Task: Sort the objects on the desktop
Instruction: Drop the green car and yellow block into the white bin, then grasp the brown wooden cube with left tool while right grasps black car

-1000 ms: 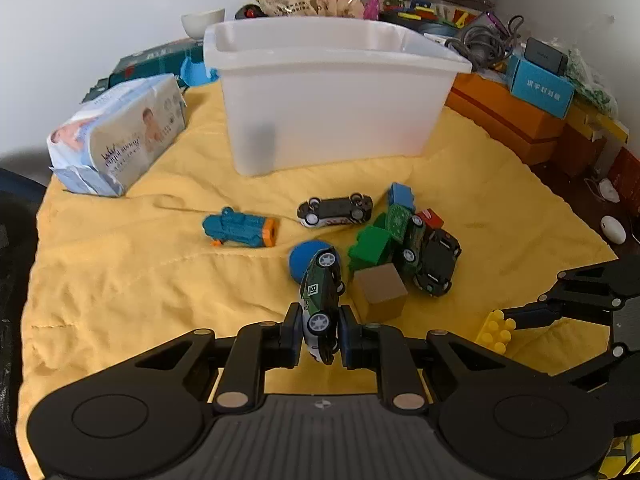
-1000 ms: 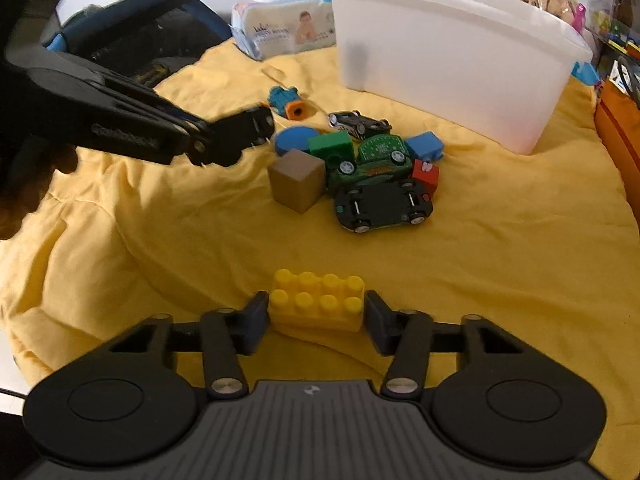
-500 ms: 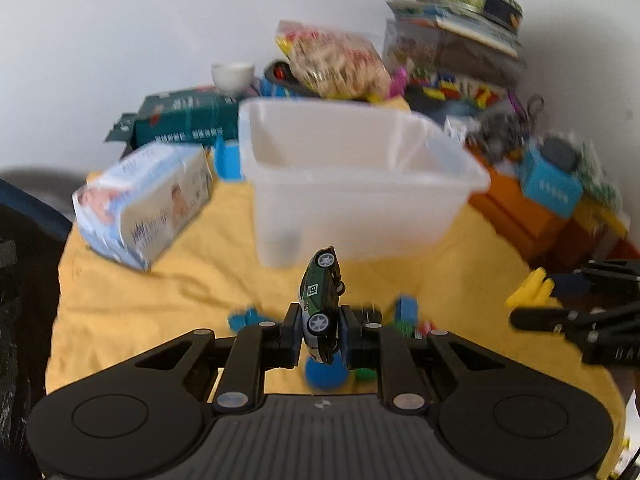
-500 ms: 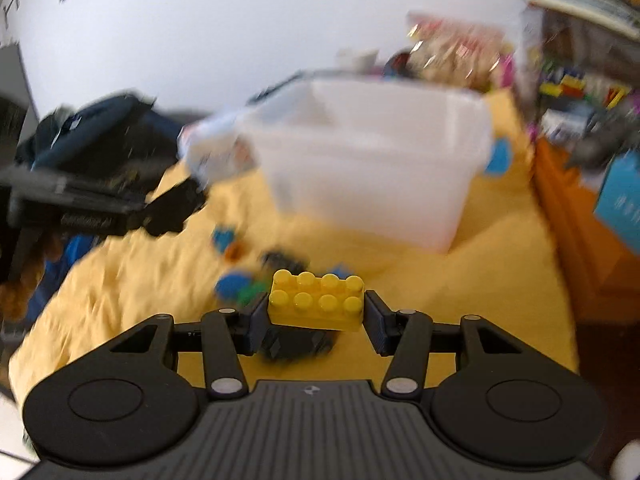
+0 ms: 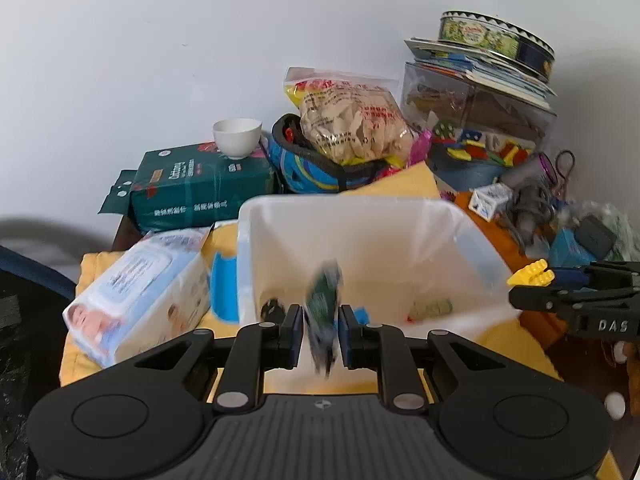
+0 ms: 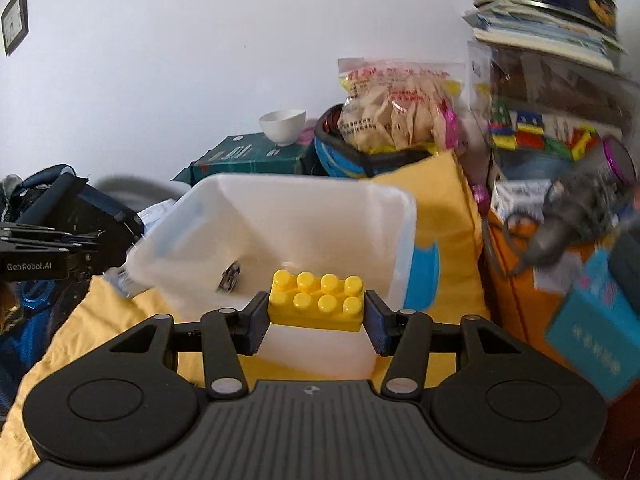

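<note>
My left gripper (image 5: 320,330) is shut on a green toy car (image 5: 322,304), which stands on end between the pads and looks blurred. It hangs over the near rim of the white plastic bin (image 5: 348,200). In the bin lie a dark toy (image 5: 272,308), a blue piece (image 5: 360,314) and a pale piece (image 5: 430,307). My right gripper (image 6: 316,316) is shut on a yellow studded brick (image 6: 316,300), just before the bin (image 6: 304,182). A small dark car (image 6: 230,276) lies inside. The left gripper (image 6: 116,256) shows at the left edge.
A pack of wet wipes (image 5: 136,292) lies left of the bin on the yellow cloth (image 6: 120,320). Behind stand a green box (image 5: 200,192) with a white bowl (image 5: 237,138) and a snack bag (image 5: 352,120). Boxes and cables crowd the right side (image 6: 560,220).
Both grippers have risen from the cloth and moved forward to the bin with their loads. The loose toys on the cloth have dropped out of view, and the bin's inside now shows.
</note>
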The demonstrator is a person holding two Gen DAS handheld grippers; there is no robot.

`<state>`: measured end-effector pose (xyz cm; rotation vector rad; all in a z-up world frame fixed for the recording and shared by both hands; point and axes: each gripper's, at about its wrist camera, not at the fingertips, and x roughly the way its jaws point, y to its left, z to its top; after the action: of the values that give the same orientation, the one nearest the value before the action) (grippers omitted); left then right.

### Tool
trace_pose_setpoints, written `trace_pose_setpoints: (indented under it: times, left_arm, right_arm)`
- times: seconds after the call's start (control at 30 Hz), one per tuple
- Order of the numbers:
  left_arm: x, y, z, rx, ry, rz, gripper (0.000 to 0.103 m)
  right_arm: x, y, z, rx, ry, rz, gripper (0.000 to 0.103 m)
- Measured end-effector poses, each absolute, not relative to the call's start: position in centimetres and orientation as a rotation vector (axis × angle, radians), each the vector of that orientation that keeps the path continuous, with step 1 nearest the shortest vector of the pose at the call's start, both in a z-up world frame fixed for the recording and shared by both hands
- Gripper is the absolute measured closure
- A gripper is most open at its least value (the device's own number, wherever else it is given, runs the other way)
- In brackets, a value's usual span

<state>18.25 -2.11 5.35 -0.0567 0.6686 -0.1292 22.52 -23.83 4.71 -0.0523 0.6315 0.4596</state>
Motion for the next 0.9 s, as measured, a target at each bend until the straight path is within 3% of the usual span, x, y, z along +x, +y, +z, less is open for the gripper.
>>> trace_pose_setpoints:
  times: [0.17,0.2,0.23,0.3,0.5,0.67,0.8,0.9]
  left_arm:
    - [21.1,-2.4,5.8,-0.063,0.669,-0.121,0.080]
    - [21.9,-2.6,5.6,-0.053,0.680,-0.113,0.074]
    - [22.6,-2.7,5.3,-0.042,0.695,-0.097,0.070]
    - [23.3,-2.4,5.3,-0.041,0.703,-0.040,0.059]
    - [19.8,-0.5,5.5,-0.086,0.658,-0.021,0.033]
    - [14.3,0.6,1.8,-0.103,0.729,-0.039,0.031]
    - [10.2,-0.7,-2.2,-0.068,0.809,-0.076,0.032]
    - [8.0,-2.3,-4.2,-0.013,0.854,-0.114,0.032]
  right_arm:
    - [25.1,-22.5,5.0,-0.097,0.630,0.468,0.049]
    - [26.0,-22.0,4.9,-0.115,0.638,0.472,0.047]
    - [26.7,-21.7,4.8,-0.130,0.646,0.468,0.033]
    - [27.5,-20.9,4.7,-0.151,0.669,0.434,0.019]
    - [24.4,-21.8,5.3,-0.137,0.613,0.495,0.019]
    - [18.6,-23.1,1.8,-0.141,0.647,0.566,0.014]
    - [14.8,-22.7,-3.1,-0.212,0.763,0.624,0.022]
    - [12.8,-21.7,-5.5,-0.253,0.805,0.668,0.022]
